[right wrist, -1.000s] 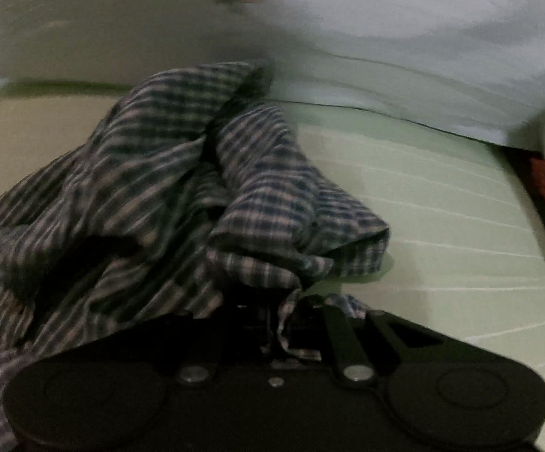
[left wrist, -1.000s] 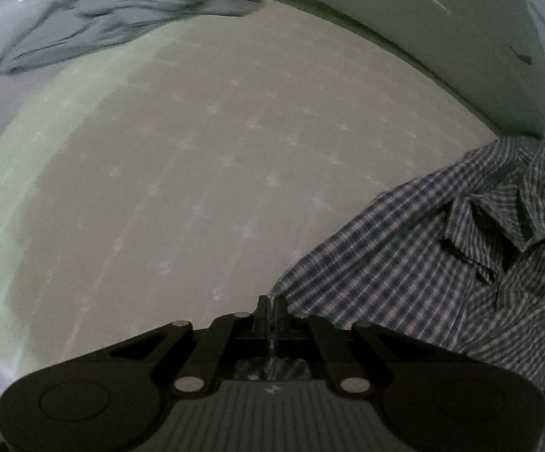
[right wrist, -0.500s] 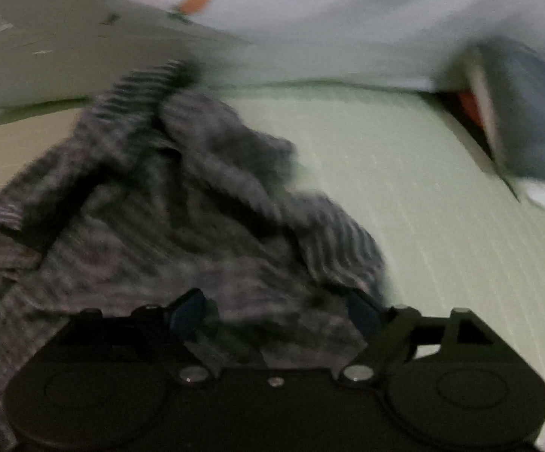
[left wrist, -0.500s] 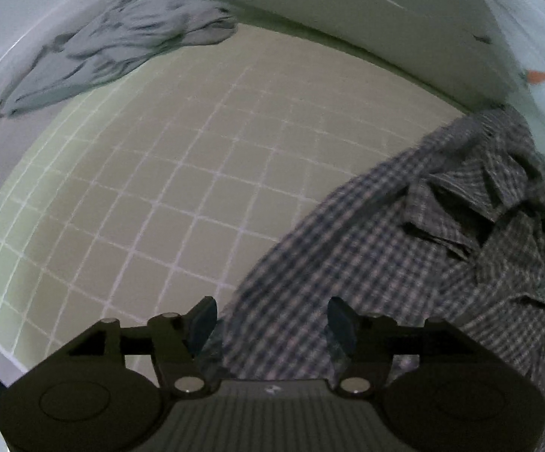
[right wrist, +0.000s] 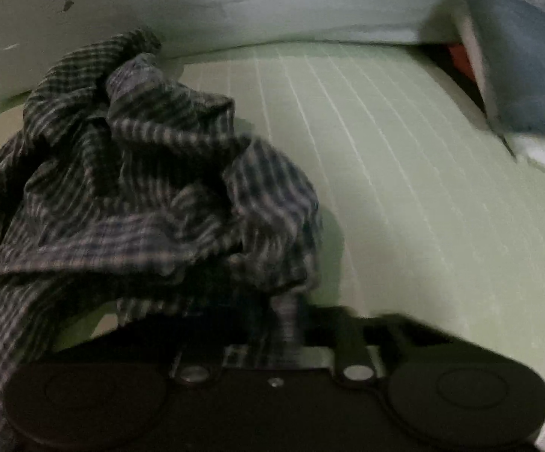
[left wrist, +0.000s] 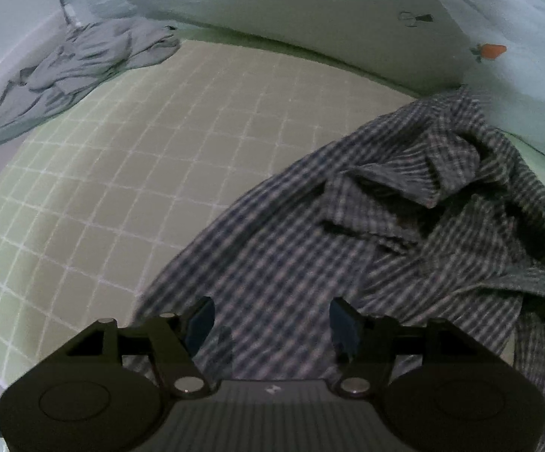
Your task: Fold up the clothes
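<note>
**Checked shirt pinched at one edge, still a rumpled heap**

The left claw (left wrist: 270,320) stands with its jaws well apart and nothing clamped; the checked shirt (left wrist: 366,233) lies just below and ahead of it, cloth showing between the open fingers but not pressed by them. The right claw (right wrist: 291,324) is closed tight on a narrow tuck of the same shirt (right wrist: 140,196), which rises as a twisted strip out of the pinch and spreads into a bunched mound ahead and to that claw's left.

The shirt rests on a pale green grid mat (left wrist: 159,173). Seen from the left claw, it runs from right under the fingers away toward the far right, which I take to be its long axis, though the crumpling at the far end hides collar and sleeves. A grey garment (left wrist: 80,64) lies well apart, far ahead to the left.

The fabric looks thin, light and limp. It will likely sag and drag rather than hold shape, and a single pinch will only stretch it into a rope. A hem or corner on the flatter near side, just beneath the left claw, seems the better hold for spreading it flat.
</note>
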